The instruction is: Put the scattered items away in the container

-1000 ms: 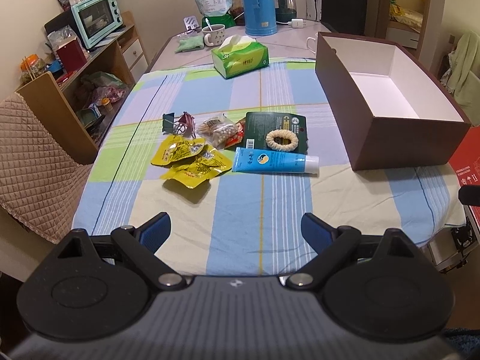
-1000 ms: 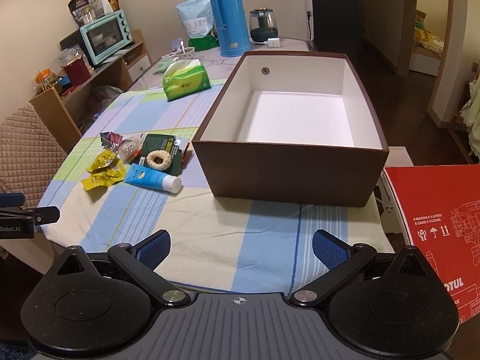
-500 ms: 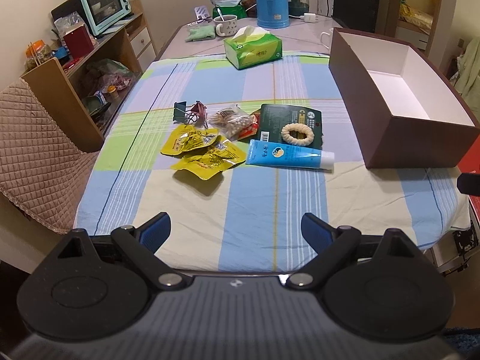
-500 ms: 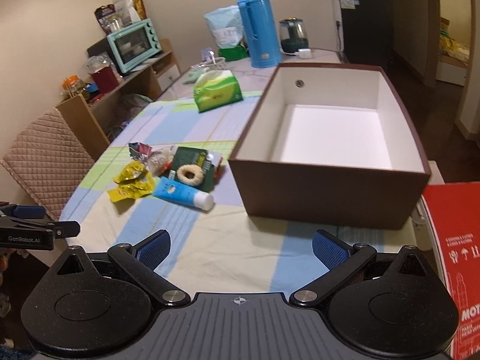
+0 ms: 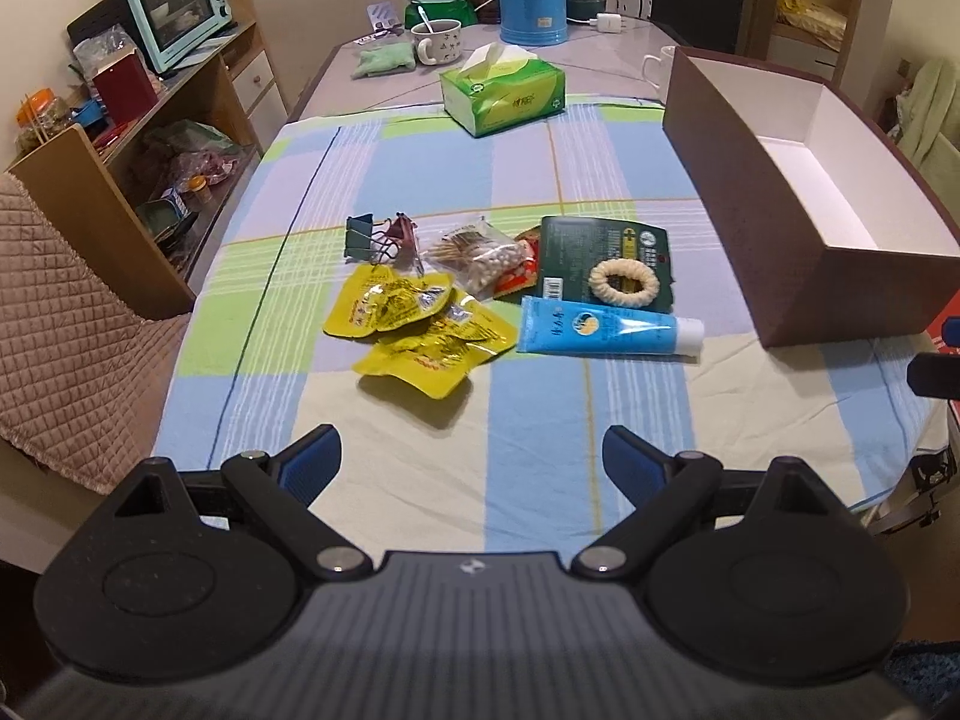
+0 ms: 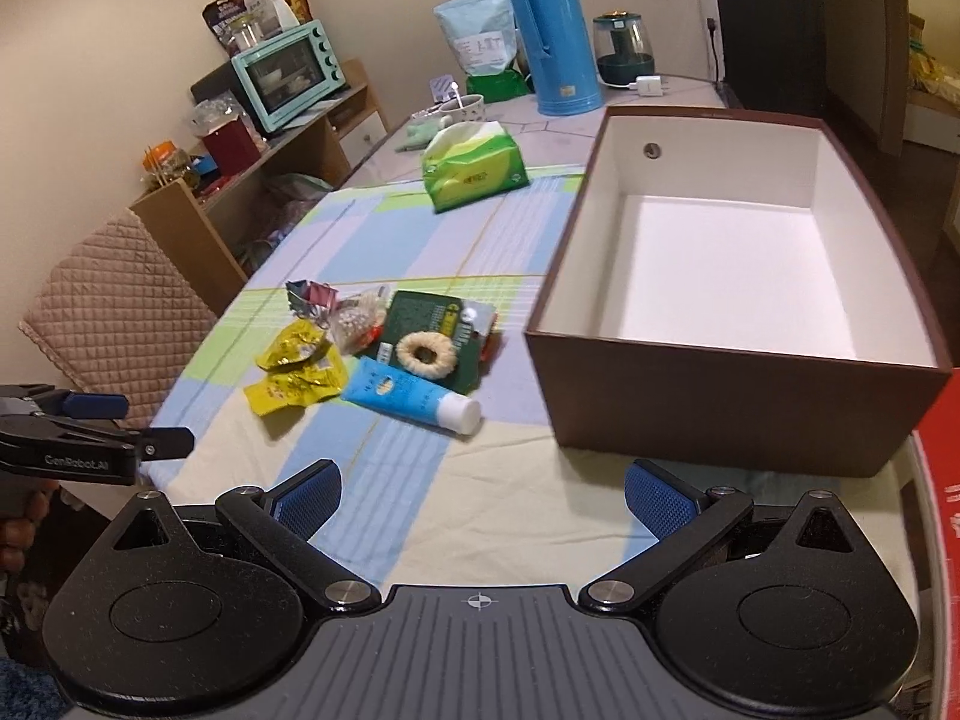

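A loose heap lies mid-table: yellow snack packets (image 5: 420, 324) (image 6: 297, 372), a blue tube (image 5: 606, 331) (image 6: 414, 396), a green card with a pale ring (image 5: 606, 264) (image 6: 435, 339), a clear snack bag (image 5: 480, 252) and binder clips (image 5: 378, 237). The brown box (image 5: 762, 228) (image 6: 720, 402) with a white inside stands to the right, with nothing in it. My left gripper (image 5: 471, 459) hangs open over the near table edge, short of the heap. My right gripper (image 6: 480, 492) is open too, near the box's front wall.
A green tissue pack (image 5: 504, 96) (image 6: 471, 171), a mug (image 5: 438, 42) and a blue thermos (image 6: 552, 30) stand at the far end. A quilted chair (image 5: 66, 348) and shelves with a mint oven (image 5: 180, 6) are left. A red carton (image 6: 942, 528) sits right.
Both grippers have moved forward toward the table; the heap and box look larger and closer. Both stay open. Nothing on the table has moved.
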`<state>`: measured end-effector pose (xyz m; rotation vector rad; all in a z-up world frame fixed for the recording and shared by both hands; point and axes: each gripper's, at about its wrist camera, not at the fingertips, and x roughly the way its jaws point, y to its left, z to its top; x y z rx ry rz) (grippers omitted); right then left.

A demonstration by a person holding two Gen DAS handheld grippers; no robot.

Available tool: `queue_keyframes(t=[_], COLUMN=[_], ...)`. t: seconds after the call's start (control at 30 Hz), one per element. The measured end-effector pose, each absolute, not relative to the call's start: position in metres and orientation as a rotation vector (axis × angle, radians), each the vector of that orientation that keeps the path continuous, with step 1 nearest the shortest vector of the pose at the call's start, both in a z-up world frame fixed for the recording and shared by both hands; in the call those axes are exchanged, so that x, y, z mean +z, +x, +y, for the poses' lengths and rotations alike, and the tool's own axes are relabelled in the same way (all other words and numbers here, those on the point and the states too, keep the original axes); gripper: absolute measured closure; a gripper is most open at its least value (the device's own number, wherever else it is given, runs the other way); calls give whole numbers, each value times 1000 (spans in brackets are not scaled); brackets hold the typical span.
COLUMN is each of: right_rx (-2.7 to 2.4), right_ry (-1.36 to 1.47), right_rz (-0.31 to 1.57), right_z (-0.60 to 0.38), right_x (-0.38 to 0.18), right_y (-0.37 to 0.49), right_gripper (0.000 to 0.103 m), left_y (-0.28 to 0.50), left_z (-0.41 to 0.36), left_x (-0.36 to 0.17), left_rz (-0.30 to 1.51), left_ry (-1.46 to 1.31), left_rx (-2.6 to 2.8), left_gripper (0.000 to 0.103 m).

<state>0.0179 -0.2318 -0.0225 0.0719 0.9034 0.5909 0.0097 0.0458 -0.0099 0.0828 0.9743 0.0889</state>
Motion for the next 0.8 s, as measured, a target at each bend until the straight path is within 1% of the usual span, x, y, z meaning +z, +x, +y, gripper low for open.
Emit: queue_keyframes(t=[0.63, 0.8], right_rx=[533, 521], right_ry=[26, 9], right_rz=[973, 1003], right_z=[-177, -169], right_x=[-48, -59], right_y=[42, 50], right_gripper=[0, 0], left_y=[45, 56], left_z=[100, 108], left_x=[-39, -49], left_rz=[1002, 1018], left_ry=[69, 46], left_rx=[-1, -29], left_gripper=[11, 13])
